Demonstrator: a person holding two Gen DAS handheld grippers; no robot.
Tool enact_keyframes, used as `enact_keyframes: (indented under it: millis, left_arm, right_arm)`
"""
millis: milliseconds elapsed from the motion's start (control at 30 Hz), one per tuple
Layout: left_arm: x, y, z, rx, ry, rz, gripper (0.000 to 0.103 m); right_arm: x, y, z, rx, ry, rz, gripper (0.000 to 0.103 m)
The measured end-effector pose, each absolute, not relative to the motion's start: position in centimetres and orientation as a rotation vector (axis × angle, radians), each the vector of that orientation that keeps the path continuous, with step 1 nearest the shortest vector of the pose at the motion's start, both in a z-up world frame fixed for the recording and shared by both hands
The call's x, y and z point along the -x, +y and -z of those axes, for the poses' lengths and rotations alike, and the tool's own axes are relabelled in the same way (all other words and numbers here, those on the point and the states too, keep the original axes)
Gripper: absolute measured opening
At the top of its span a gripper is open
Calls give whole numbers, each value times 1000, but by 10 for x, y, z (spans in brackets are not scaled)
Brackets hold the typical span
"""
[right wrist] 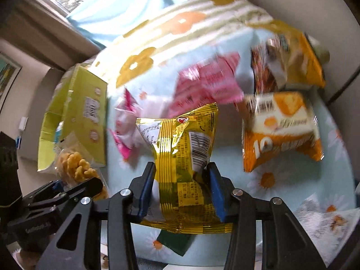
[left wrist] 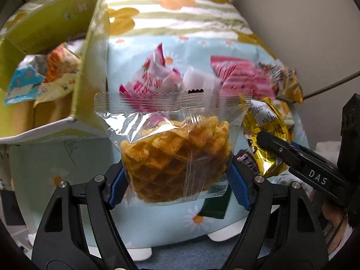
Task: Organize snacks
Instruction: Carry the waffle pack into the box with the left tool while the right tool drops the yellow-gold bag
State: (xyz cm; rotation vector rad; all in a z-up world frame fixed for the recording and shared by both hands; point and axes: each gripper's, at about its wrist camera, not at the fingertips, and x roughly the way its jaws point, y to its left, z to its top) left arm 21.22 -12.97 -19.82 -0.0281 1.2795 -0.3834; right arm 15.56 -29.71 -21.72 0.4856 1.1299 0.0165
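My left gripper (left wrist: 177, 180) is shut on a clear bag of lattice crisps (left wrist: 175, 155) and holds it above the floral cloth. My right gripper (right wrist: 180, 191) is shut on a gold foil snack packet (right wrist: 184, 157), which also shows in the left wrist view (left wrist: 265, 135). An open green cardboard box (left wrist: 87, 51) with several snack packets inside stands to the left; in the right wrist view the box (right wrist: 78, 114) is at the left, with the crisps bag (right wrist: 74, 166) below it.
Pink packets (left wrist: 234, 76) (right wrist: 207, 85), an orange cracker pack (right wrist: 281, 128), a yellow-brown bag (right wrist: 290, 58) and a dark green packet (right wrist: 175, 243) lie on the light-blue daisy cloth (right wrist: 281, 193). A striped flower cushion (left wrist: 171, 11) is behind.
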Motion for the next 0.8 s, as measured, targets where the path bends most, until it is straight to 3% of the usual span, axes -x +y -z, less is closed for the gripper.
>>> enact_keyframes:
  millis: [433,800]
  left_arm:
    - [-220,-57,97,192,1046,274,75]
    - [-273,67,83,232,984,179,75]
  right_arm:
    - [-176,-251,127,-306,950,-218,42]
    - [-228,-159,108,-255,899,-281,42]
